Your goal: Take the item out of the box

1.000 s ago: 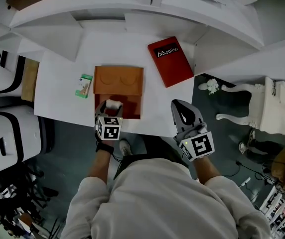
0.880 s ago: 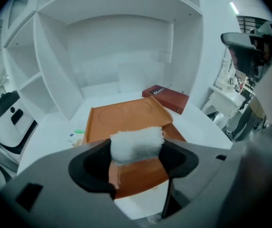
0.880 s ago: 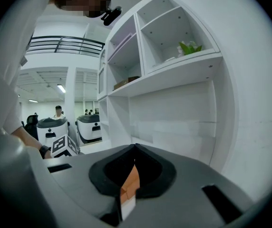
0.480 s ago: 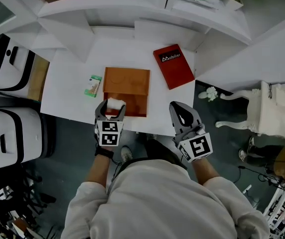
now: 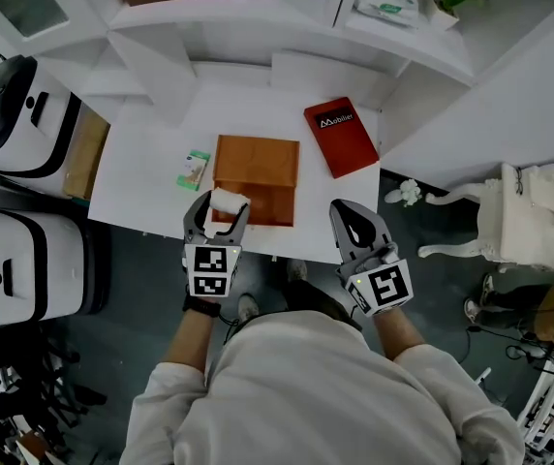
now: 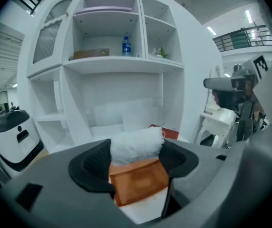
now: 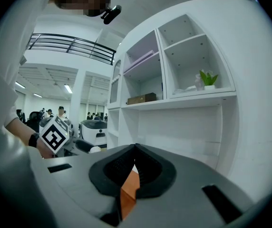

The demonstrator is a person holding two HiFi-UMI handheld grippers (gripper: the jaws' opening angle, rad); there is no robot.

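Below the big white shelf unit, on the white table: looking down at an open brown box, plus a red book just off to its right. Off the table's near edge, to the right and apart from the box, got the right gripper pinched fully closed with nothing in it, just parked there. Over the box's front rim, got the left gripper spread fairly wide and clamped on the item, a fluffy white roll, with pads pressing on both ends. Looks lifted clear of the box rather than resting inside, so calling the take-out part pretty much done. Left to do, best guess: carry the roll away, set it on bare table, maybe near the small green packet, then let go. Can't tell whether more stuff remains inside the box.
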